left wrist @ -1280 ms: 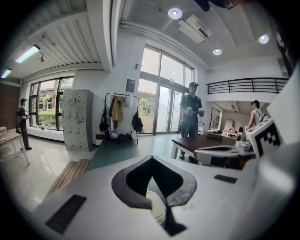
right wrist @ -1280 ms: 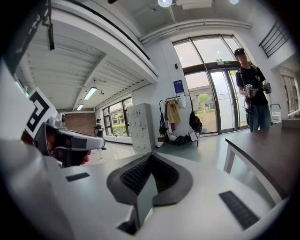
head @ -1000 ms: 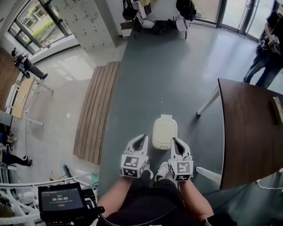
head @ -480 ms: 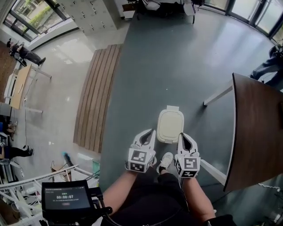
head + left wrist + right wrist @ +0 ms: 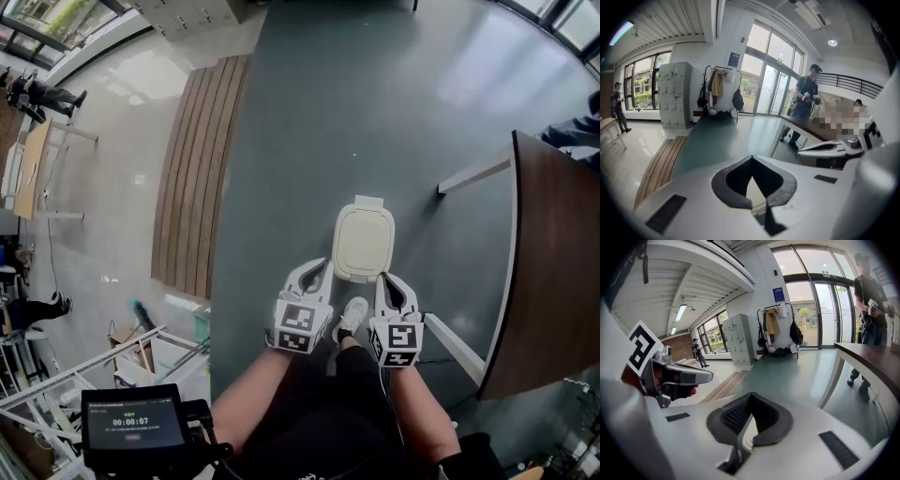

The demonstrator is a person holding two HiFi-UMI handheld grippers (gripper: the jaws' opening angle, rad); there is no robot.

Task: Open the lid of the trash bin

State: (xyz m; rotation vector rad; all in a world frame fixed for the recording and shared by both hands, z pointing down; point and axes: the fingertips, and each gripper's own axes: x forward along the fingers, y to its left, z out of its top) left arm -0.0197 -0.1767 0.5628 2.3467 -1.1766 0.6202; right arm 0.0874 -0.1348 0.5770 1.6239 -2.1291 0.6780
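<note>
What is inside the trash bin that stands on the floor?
The trash bin shows only its cream lid, which lies closed. The lid covers the whole opening, so whatever is inside cannot be seen.

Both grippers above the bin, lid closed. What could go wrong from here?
1. The left gripper and right gripper are both shut, empty; shut jaws may slide off the smooth lid.
2. The lid's tab is on the far edge, the grippers at the near one: prying there may not open it.
</note>
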